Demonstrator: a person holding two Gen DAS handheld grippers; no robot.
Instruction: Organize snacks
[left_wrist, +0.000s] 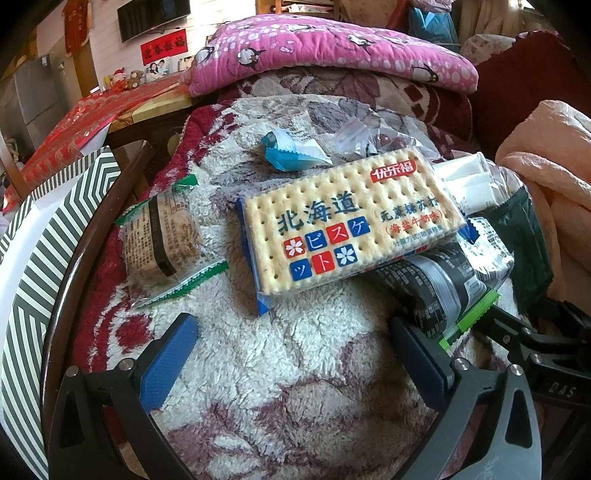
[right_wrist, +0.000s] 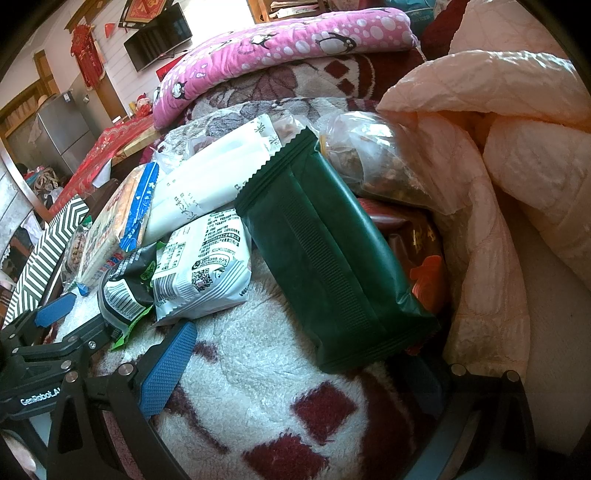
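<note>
You are looking at a pink penguin pillow (left_wrist: 325, 48) lying across the floral blanket (left_wrist: 295, 369), a peach quilt (right_wrist: 491, 122) bunching beside it, and a striped box (left_wrist: 37, 258) standing nearby.

My left wrist camera looks forward and down along its fingers, close above the fleecy blanket (left_wrist: 295, 350), facing the cracker pack (left_wrist: 351, 218). My right wrist camera sits just to its right, equally low, facing the dark green packet (right_wrist: 332, 258). Both views share that green packet (left_wrist: 517, 236), the cracker pack (right_wrist: 122, 218) and the pink penguin pillow (left_wrist: 332, 48).
</note>
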